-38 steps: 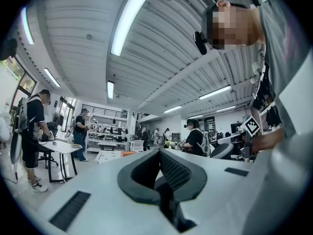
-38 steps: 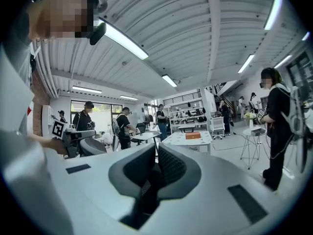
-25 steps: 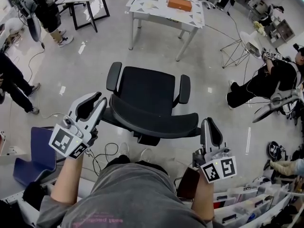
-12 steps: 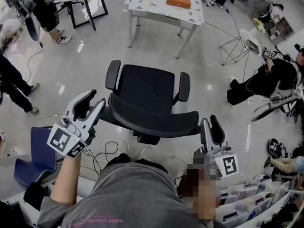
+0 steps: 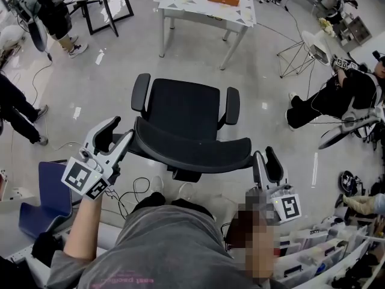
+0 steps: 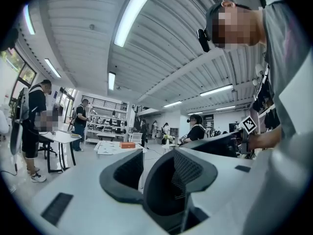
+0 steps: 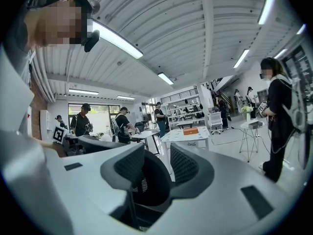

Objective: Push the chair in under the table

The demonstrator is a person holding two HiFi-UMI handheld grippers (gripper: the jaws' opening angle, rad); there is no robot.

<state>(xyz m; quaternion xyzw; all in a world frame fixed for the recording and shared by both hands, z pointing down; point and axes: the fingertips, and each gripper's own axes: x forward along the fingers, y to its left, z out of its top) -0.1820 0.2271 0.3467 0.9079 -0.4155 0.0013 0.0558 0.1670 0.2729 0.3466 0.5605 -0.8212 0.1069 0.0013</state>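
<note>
The chair [image 5: 183, 110] stands well apart from the white bench [image 5: 180, 5], its backrest [image 5: 192, 147] between the left claw [image 5: 120, 130] and right claw [image 5: 264, 154], whose jaws have just been opening and stand apart, holding nothing.

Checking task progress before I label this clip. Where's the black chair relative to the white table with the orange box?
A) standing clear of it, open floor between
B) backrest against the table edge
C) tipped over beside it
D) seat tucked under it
A: in the head view the chair stands upright, with bare floor between it and the table.
</note>
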